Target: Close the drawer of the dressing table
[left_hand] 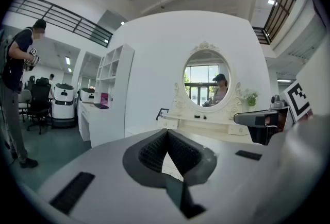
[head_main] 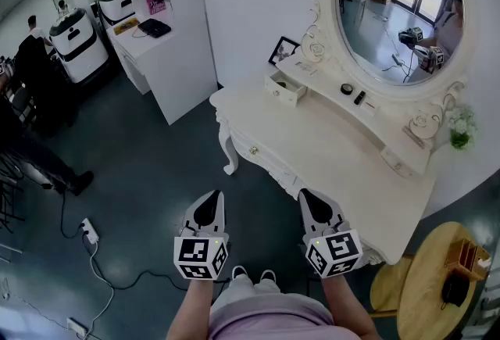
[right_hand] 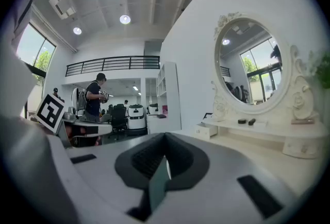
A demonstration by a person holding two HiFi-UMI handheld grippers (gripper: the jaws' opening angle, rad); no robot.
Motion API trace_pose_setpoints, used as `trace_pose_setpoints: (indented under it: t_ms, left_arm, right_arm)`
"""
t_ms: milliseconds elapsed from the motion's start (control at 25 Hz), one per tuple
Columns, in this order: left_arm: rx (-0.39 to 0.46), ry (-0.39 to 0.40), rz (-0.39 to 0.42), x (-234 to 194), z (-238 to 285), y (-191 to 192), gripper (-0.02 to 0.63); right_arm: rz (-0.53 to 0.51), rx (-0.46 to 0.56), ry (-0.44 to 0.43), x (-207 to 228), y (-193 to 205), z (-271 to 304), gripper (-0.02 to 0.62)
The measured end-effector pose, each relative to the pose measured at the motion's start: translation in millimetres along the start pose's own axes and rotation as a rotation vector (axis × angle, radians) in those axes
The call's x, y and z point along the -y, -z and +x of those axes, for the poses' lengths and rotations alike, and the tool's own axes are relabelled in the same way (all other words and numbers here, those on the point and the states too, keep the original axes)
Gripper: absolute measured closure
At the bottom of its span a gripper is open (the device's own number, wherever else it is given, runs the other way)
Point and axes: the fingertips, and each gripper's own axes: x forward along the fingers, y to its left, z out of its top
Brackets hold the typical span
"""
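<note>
Across the white tabletop (head_main: 336,159), the small open drawer (head_main: 285,88) is seen at upper centre of the head view, well beyond both shut, empty jaws, slightly nearer the right gripper (head_main: 310,200) than the left gripper (head_main: 212,202), its front faced lower left.

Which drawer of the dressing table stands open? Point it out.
The small shelf drawer left of the mirror: it juts out, its inside showing. Its twin at the right end and the knobbed front drawer are shut.
</note>
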Motion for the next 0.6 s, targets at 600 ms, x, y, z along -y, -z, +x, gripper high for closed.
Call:
trace_pose_setpoints:
  t_ms: [600]
  left_arm:
    - [0.021,-0.016,0.022,18.4,-13.7,-0.1,0.604]
  right_arm:
    - [0.02,0.027,-0.01,3.1,-0.3,-16.7,0.592]
